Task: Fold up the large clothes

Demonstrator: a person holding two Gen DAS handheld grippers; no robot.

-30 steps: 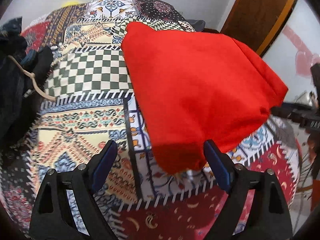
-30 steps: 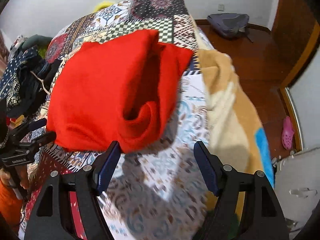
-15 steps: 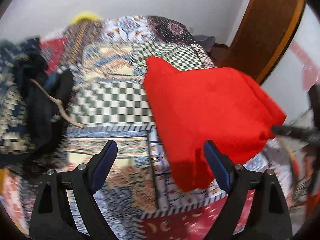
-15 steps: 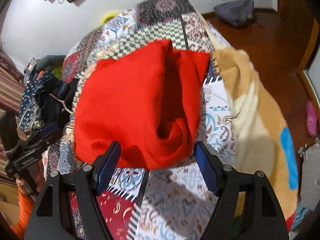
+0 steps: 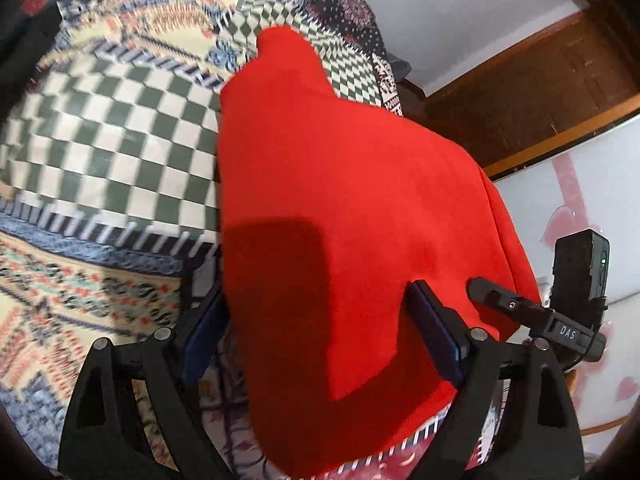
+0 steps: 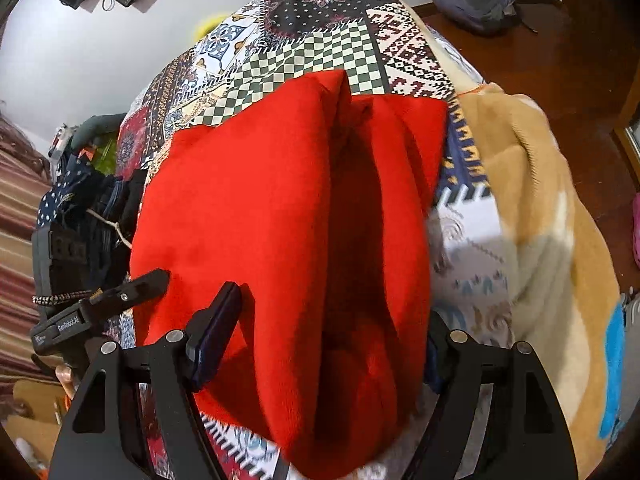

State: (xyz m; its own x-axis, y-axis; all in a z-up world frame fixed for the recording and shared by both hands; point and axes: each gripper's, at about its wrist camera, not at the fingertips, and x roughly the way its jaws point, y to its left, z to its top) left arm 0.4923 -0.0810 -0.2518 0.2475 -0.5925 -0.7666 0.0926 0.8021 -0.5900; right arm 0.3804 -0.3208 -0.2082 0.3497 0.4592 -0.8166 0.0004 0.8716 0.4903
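Both my grippers reach over the red garment (image 5: 352,216) lying folded on the patchwork bedspread (image 5: 108,152).

I read "DAS" on the right gripper (image 6: 320,332) seen from the left camera, "GenRobot.AI" on the left gripper (image 5: 316,328) from the right. Both point forward, low over the near edge, jaws spread wide with red cloth between the fingers, not pinched. A tan blanket (image 6: 552,216) lies beside it.
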